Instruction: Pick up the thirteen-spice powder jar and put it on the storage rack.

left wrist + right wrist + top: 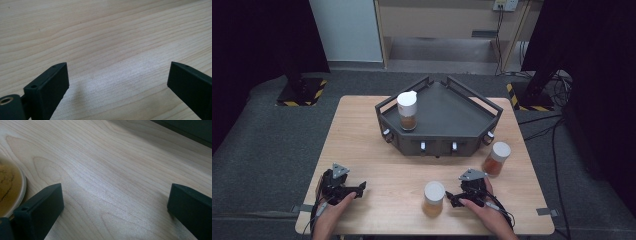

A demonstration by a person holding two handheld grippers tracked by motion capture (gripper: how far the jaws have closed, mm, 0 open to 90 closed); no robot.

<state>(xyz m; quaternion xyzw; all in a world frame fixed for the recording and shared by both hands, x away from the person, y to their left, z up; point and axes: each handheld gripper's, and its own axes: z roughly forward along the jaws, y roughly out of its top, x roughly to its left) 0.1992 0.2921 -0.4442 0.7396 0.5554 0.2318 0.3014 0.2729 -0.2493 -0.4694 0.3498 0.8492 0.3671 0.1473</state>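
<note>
At the left we see the left gripper [360, 188] resting on the wooden table [362, 145], jaws spread wide, holding nothing. Further right stands the near jar [433, 198]: clear, white-lidded, amber-brown inside. Just beside it, the right gripper [451, 199] lies wide open and empty, its jaws apart from the jar.

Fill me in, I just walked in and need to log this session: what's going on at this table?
A person sits at a wooden table holding a claw in each hand. Both the left claw and the right claw are open and empty, low over the wood. The right one is beside a white-lidded jar of brown contents. A second jar stands by the dark grey tray, and a third jar already stands on it.
</note>
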